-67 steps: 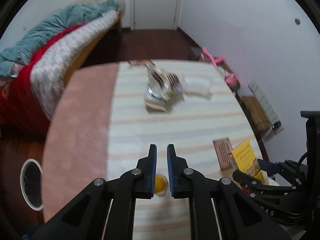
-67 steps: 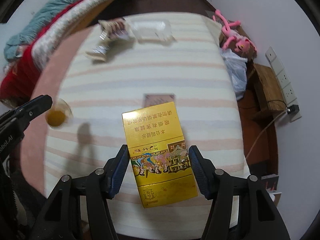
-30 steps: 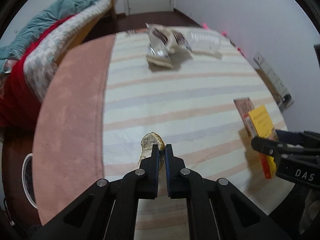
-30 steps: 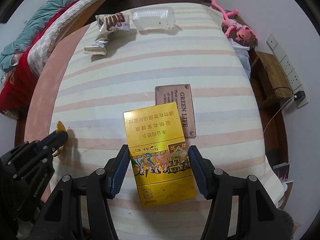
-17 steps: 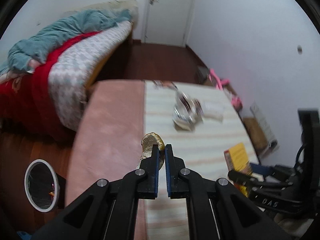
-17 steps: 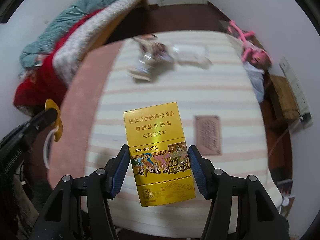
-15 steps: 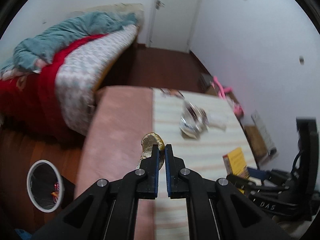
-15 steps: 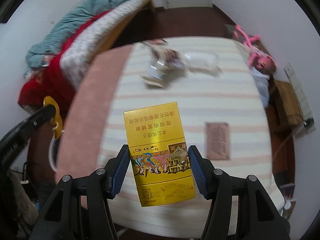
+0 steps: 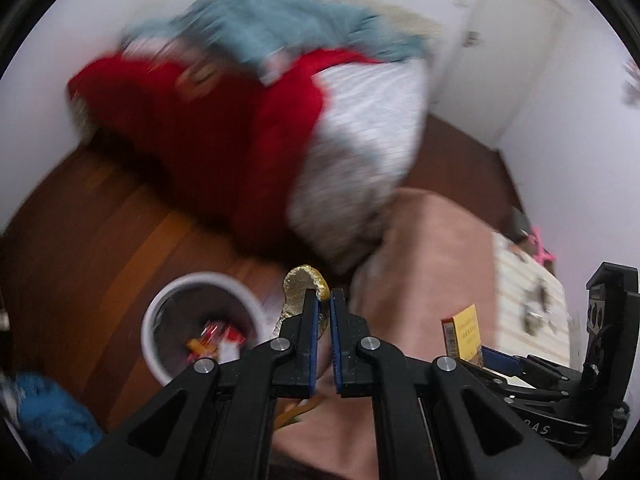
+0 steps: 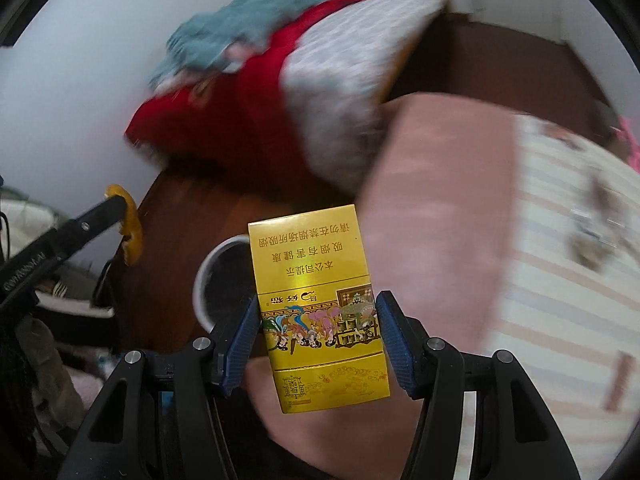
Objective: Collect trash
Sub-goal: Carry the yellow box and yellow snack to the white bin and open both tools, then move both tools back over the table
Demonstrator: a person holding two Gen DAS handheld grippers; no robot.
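Yellow carton (image 10: 318, 308), long axis running forward along the fingers, printed face toward the camera, characters inverted; clamped by its side edges in the right gripper (image 10: 318, 334), above the table's pink edge (image 10: 436, 208). Orange peel (image 9: 303, 286), curled, pith pale, sticking up out of the nearly closed left gripper (image 9: 324, 312). White-rimmed bin (image 9: 200, 326) on the wooden floor (image 9: 100, 232) beside that edge, wrappers inside; bed (image 9: 280, 128) beyond.

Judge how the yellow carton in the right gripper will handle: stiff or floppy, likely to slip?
The yellow carton looks stiff: its faces stay flat between the fingers. Probably light, held only by its side edges. Its glossy surface might slip.
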